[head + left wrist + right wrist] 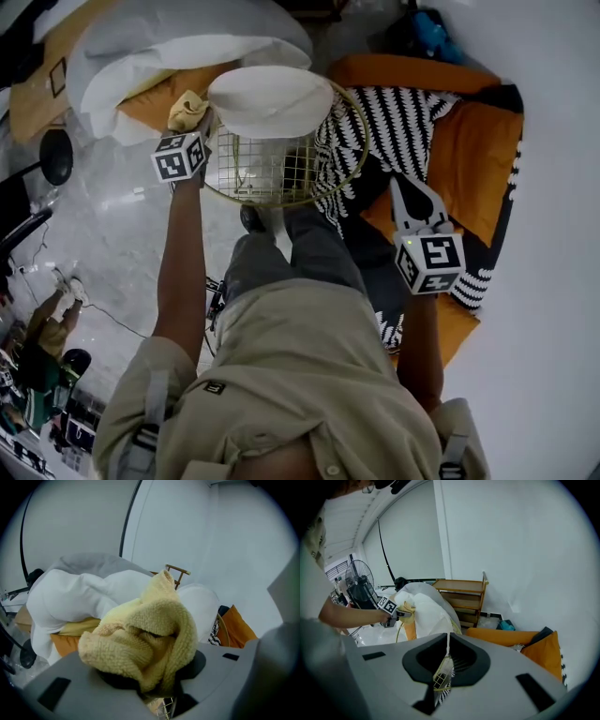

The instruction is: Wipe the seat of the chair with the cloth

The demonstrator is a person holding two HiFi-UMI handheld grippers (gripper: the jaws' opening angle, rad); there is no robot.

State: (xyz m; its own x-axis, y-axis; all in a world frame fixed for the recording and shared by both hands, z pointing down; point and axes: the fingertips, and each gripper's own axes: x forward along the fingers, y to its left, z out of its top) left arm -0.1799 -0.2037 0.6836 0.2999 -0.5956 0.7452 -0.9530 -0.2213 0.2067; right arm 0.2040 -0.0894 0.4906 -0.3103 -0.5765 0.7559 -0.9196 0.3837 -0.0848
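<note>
A round gold wire chair stands in front of me, its mesh seat bare. A white oval pad lies over its far rim. A yellow terry cloth hangs bunched in my left gripper, which is shut on it at the seat's left rim. In the left gripper view the cloth fills the jaws of that gripper. My right gripper is held right of the chair, shut and with nothing in it. In its own view this gripper has its jaws meeting in a thin line.
Orange cushions and a black-and-white patterned blanket lie right of the chair against a white wall. White bedding is piled at the back left. A wooden shelf and a fan stand farther off. My legs are near the seat's front.
</note>
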